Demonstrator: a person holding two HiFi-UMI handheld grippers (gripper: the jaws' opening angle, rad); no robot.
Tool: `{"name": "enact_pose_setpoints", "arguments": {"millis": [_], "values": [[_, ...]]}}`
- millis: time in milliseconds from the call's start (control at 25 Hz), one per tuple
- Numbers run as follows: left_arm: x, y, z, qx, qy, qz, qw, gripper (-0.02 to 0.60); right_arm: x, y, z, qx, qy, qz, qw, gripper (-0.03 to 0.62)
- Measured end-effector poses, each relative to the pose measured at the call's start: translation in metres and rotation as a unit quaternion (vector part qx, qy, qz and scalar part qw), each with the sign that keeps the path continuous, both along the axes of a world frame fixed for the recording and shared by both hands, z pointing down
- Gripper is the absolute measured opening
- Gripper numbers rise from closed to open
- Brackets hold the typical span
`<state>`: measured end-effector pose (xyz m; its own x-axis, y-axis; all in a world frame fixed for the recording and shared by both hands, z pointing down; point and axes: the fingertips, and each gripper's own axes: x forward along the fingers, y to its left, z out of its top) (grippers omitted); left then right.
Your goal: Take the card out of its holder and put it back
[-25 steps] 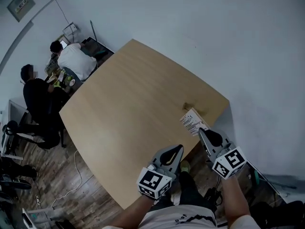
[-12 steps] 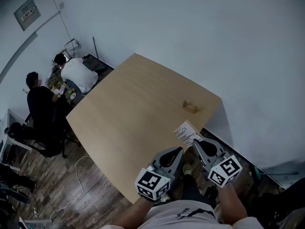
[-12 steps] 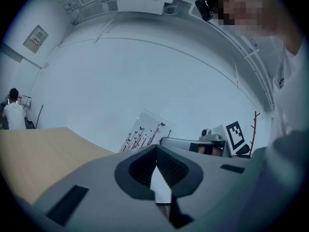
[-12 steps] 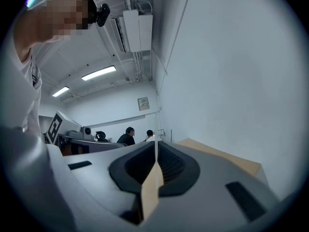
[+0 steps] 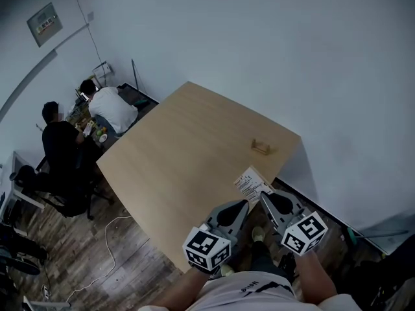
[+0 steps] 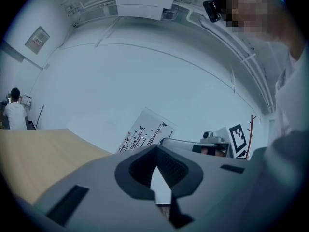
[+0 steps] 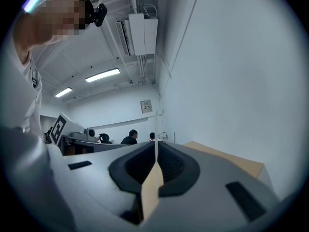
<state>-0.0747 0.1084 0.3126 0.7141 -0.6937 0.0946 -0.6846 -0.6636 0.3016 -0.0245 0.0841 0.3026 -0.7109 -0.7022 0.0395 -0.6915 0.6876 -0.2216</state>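
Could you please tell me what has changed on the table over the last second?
The right tool, shut on the white printed card, has drawn it back from the small wooden holder toward the person, to the near edge of the light wooden table. The holder stayed put; the left tool stayed shut and empty nearby.

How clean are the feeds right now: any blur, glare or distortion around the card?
Head view: sharp, evenly lit, no glare; fisheye bows the table edges, card print too small to read. Right gripper view: card edge-on, blurred up close between the jaws, dark round vignette. Left gripper view: bluish, jaws soft, bending at the rim.
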Motion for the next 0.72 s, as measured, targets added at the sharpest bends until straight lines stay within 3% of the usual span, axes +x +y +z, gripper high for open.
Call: {"name": "enact_pose_setpoints", "arguments": {"millis": [720], "values": [[-0.015,-0.001,0.01,-0.004,-0.005,-0.011,0.9999,0.012,0.002,-0.005,0.01,-0.005,0.008,0.013,1.0,0.025]]}}
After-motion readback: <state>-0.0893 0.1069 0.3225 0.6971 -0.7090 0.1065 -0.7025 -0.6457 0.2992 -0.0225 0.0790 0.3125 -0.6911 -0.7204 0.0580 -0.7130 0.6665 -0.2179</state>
